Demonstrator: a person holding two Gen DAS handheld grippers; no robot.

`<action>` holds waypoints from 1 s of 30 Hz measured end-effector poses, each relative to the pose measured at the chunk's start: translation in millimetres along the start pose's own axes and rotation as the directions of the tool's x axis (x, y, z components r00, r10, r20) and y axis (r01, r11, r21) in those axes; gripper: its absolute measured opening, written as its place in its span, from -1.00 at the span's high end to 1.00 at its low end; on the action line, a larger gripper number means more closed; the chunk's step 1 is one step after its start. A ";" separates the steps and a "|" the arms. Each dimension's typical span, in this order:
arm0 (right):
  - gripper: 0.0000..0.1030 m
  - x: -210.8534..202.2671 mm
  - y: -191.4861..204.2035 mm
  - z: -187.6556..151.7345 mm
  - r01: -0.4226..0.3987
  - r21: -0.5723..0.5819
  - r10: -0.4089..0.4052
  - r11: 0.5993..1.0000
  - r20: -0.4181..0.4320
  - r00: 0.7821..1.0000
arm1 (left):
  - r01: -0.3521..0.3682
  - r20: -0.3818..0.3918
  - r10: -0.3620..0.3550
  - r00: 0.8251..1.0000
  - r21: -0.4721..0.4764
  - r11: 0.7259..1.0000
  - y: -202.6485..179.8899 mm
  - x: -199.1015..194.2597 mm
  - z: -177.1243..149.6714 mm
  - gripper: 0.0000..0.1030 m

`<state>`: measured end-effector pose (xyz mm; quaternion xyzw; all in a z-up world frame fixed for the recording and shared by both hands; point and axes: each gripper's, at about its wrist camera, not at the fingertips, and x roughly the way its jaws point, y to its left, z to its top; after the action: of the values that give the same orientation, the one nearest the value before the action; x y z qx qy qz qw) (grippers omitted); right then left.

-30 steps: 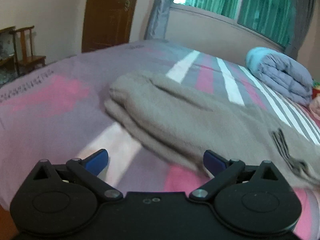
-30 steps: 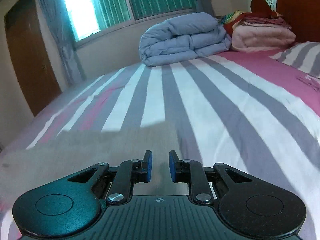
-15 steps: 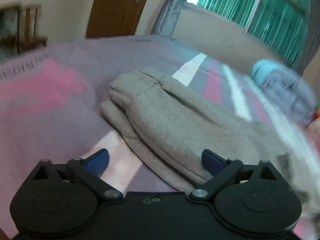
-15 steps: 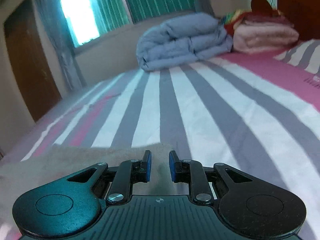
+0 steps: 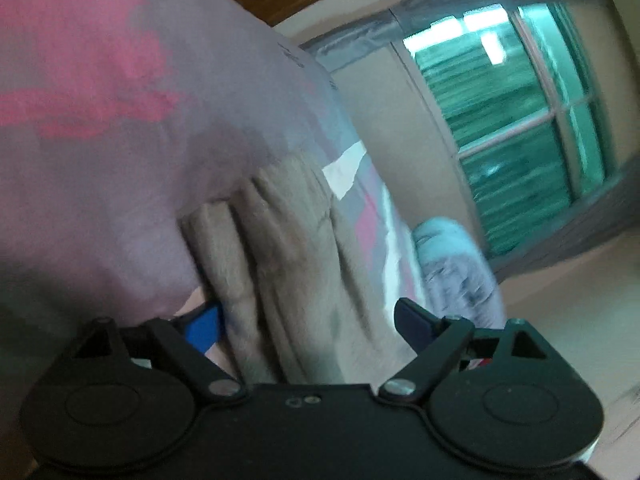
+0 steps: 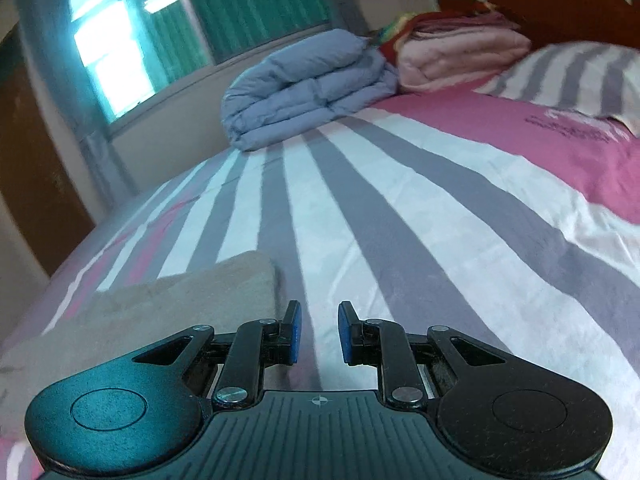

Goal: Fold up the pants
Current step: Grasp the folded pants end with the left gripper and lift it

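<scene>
Now both black two-finger grippers sit apart-jawed at the folded grey-brown fleece pants (image 5: 280, 248) on the pink, grey and white striped bedspread (image 6: 420, 208).

Left gripper (image 5: 308, 324) is tilted, jaws wide, straddling the pants' stacked folds at centre frame without clamping. Right gripper (image 6: 318, 332) stands slightly parted, gripping nothing; the pants (image 6: 168, 304) lie lower left of its view.

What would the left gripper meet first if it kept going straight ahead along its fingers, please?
Most likely the folded grey pants: the open left gripper already straddles their layered edge on the bedspread. Blur leaves the exact depth unclear.
</scene>
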<state>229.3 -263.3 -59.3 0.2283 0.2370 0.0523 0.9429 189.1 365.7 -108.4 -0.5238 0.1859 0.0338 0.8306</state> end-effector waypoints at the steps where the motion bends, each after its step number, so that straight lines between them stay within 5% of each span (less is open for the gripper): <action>1: 0.61 -0.6 -2.8 0.2 0.008 0.022 -0.008 1.000 0.002 1.000 | 0.015 0.004 -0.015 1.000 -0.006 1.000 2.7 4.3 3.3 -0.61; 5: 0.61 -0.9 -6.7 -1.2 0.050 0.057 -0.050 0.997 0.002 0.999 | 0.004 0.033 -0.004 0.999 0.008 1.000 2.0 22.1 6.7 -0.59; 6: 0.61 -0.1 -7.2 -0.9 0.056 0.058 -0.057 0.997 -0.001 0.998 | -0.021 0.040 0.020 0.999 0.022 1.000 -0.4 24.2 4.6 -0.44; 7: 0.61 0.7 -7.4 -1.2 0.062 0.057 -0.062 0.996 -0.002 0.998 | -0.081 0.046 0.079 0.996 0.059 0.995 -3.7 25.3 0.6 0.29; 9: 0.61 1.7 -7.5 -1.9 0.070 0.053 -0.069 0.996 -0.009 0.998 | -0.108 0.062 0.104 0.993 0.057 0.992 2.6 18.9 -5.9 0.50; 12: 0.61 4.2 -9.3 -2.0 0.077 0.057 -0.077 0.995 -0.014 0.997 | -0.069 0.119 0.057 0.991 0.094 0.993 4.3 0.4 -17.0 0.50; 21: 0.61 11.3 -11.5 -4.6 0.081 0.063 -0.079 0.995 -0.040 0.996 | -0.015 0.099 0.007 0.995 0.072 0.997 15.2 17.8 -10.0 0.22; 25: 0.61 13.7 -16.2 -4.6 0.080 0.095 -0.075 0.992 -0.050 0.996 | -0.098 0.127 0.083 0.988 0.119 0.988 4.9 12.3 -16.4 0.51; 30: 0.61 2.5 -24.8 7.9 0.066 0.098 -0.063 0.993 -0.038 0.997 | -0.153 0.172 0.117 0.978 0.215 0.964 -34.9 -2.9 -22.0 0.53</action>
<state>235.0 -288.0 -65.4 0.2661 0.2628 0.0139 0.9273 189.2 331.0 -85.9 -0.4070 0.1578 0.1102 0.8929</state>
